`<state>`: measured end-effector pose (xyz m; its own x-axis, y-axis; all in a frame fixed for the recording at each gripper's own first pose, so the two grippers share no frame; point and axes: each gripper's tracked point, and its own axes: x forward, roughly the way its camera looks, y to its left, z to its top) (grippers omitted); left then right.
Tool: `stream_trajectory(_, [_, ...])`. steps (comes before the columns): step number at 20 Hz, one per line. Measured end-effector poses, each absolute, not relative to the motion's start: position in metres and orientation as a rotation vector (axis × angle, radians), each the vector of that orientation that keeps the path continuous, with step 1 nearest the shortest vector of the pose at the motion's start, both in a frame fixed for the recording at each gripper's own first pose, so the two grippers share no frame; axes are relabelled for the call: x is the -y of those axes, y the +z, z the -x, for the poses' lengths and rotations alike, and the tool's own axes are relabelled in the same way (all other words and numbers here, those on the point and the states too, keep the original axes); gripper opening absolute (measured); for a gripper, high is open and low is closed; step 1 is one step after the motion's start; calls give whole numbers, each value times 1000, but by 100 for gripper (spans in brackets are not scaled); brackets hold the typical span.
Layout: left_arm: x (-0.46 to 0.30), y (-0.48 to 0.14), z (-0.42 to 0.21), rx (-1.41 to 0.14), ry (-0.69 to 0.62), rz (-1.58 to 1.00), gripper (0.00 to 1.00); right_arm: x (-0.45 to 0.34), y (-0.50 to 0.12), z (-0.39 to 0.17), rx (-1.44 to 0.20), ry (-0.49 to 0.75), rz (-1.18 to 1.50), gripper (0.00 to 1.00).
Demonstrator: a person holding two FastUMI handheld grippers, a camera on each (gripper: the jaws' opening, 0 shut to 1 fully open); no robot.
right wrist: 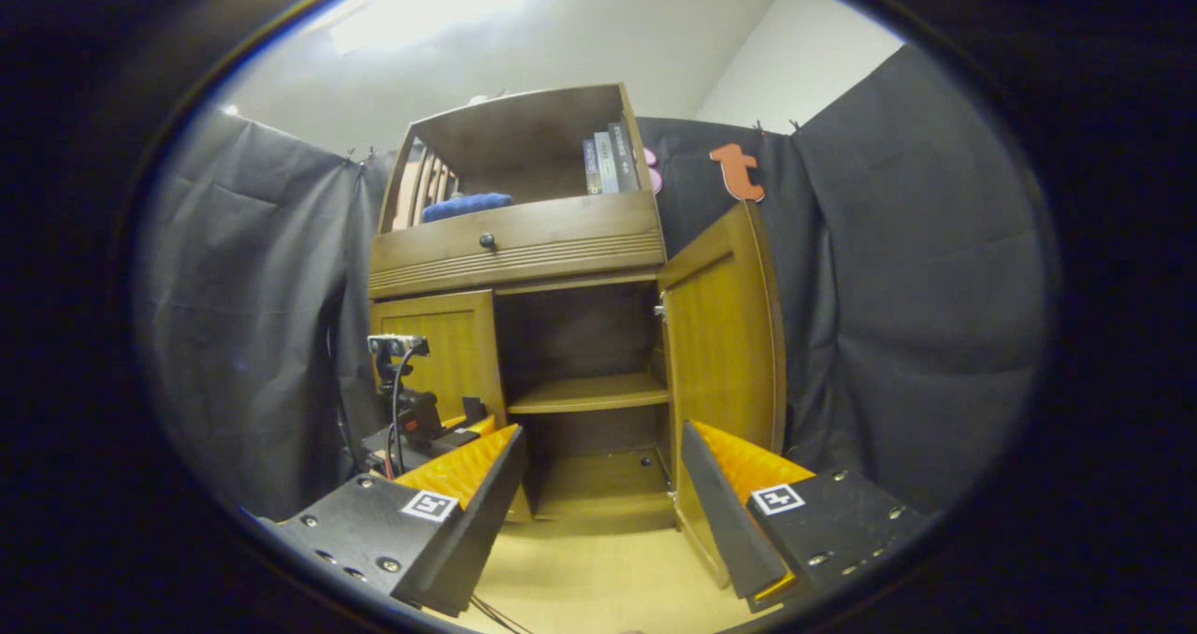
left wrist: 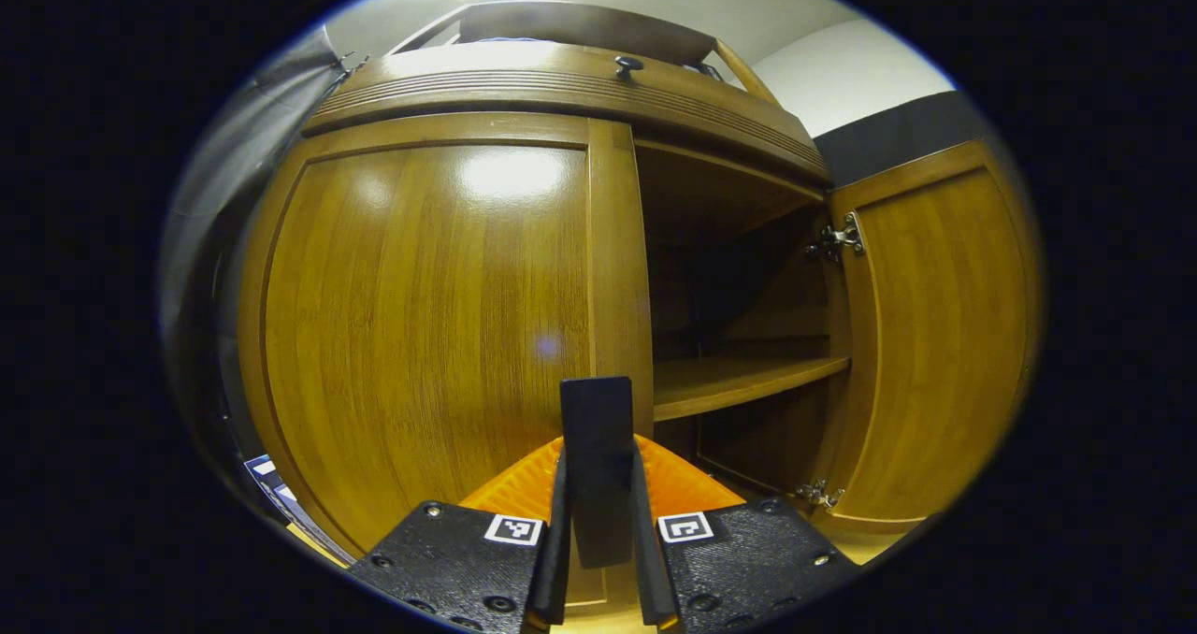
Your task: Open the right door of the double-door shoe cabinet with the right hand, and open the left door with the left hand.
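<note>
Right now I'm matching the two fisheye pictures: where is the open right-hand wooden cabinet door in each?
Left gripper view: open right-hand wooden cabinet door at the right edge, swung outward.
Right gripper view: right of centre, beside the dark opening.
Shared landmark: the small dark round drawer knob above the doors.

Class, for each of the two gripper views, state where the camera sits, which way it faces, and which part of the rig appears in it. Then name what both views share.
Left gripper view: rides the left gripper, close to the closed left door, facing it; its shut fingers show at the bottom.
Right gripper view: rides the right gripper, farther back, facing the whole shoe cabinet; its open fingers frame the bottom, the left gripper sits by the left door.
Shared: the open right door, the inner shelf and the drawer knob.
</note>
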<state>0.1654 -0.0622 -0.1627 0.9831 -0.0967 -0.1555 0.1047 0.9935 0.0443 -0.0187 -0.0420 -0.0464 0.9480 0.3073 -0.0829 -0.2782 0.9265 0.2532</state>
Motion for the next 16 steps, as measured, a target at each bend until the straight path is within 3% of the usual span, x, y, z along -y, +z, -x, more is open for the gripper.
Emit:
stream_trajectory(13, [58, -146, -91, -261, -134, -55, 31, 28, -30, 47, -107, 360, -248, 100])
stream_trajectory(14, [57, -143, -85, -254, -138, -49, 31, 26, -29, 47, -109, 365, -241, 94])
stream_trajectory(16, [53, -140, -71, -258, -154, -52, 31, 23, -26, 51, -110, 370, -225, 98])
